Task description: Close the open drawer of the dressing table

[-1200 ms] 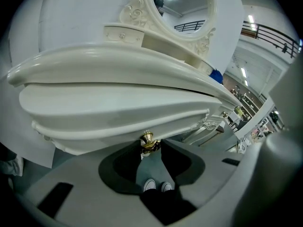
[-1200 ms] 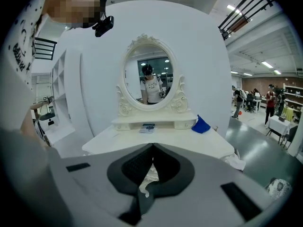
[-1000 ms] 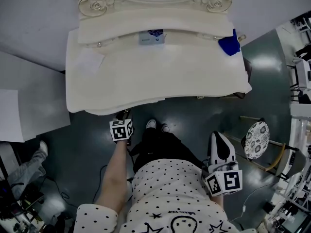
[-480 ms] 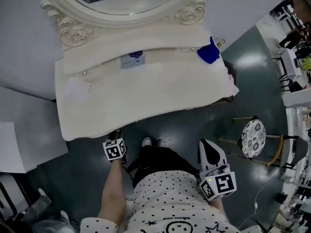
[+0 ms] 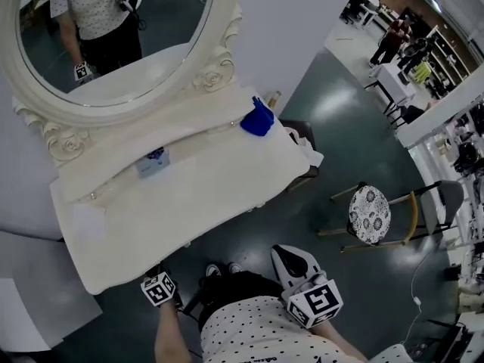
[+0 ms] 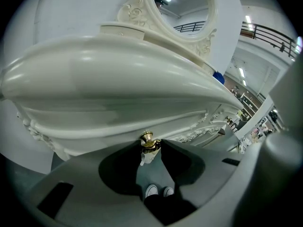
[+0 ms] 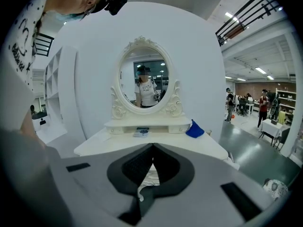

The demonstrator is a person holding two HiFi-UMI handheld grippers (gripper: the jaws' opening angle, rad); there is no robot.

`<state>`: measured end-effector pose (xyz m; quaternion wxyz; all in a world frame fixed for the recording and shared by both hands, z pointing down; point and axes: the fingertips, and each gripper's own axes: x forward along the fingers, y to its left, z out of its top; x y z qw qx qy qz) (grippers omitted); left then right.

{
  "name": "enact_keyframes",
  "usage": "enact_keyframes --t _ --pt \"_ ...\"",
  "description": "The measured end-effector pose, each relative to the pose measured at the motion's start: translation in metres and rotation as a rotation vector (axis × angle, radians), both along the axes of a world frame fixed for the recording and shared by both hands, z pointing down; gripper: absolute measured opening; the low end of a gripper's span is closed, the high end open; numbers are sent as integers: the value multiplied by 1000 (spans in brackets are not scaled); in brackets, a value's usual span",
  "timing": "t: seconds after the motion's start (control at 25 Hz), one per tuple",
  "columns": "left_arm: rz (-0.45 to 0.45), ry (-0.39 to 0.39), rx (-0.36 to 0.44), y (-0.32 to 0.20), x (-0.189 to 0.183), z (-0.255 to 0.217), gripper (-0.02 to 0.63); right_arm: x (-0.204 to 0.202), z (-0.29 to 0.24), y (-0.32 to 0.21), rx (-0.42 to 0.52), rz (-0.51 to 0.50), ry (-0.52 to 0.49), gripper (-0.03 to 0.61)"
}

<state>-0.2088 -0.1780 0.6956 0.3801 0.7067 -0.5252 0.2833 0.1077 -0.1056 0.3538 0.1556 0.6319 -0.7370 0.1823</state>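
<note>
**Left gripper on the drawer knob, right gripper idle**

My left gripper (image 6: 150, 145) pinches the small round brass knob (image 6: 147, 137) of the cream drawer front (image 6: 109, 126), just under the front lip of the cream carved dressing-table bench (image 5: 204, 195). I hold there, I judge, because the knob gives me a point to push the drawer home. How far out the drawer stands I cannot tell. My right gripper (image 7: 152, 148), jaws pressed together and empty, hangs off the bench's front, unneeded. I count two grippers and one knob. On the bench are one oval mirror (image 5: 113, 36), one blue cloth-like lump (image 5: 258, 118) and one small printed card (image 5: 153, 162). One patterned round stool (image 5: 369, 214) stands beside the bench.
</note>
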Motion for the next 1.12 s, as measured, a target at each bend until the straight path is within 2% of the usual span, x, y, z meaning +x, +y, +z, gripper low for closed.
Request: enact_keyframes --t 0.64,0.88,1.0,1.04,1.12 --pt "-33 19 29 -7 4 3 144 6 -9 15 41 39 7 9" --pt "-62 8 -8 9 -2 -1 167 0 -5 15 26 -2 -6 9" --pt "-75 0 12 15 -6 -9 166 -3 -3 11 27 -27 -18 9" --pt "-75 -15 30 16 -8 -14 162 -4 -2 10 25 -37 -21 9" --pt "-79 -45 73 17 -13 -25 77 -6 0 8 19 -61 -27 9"
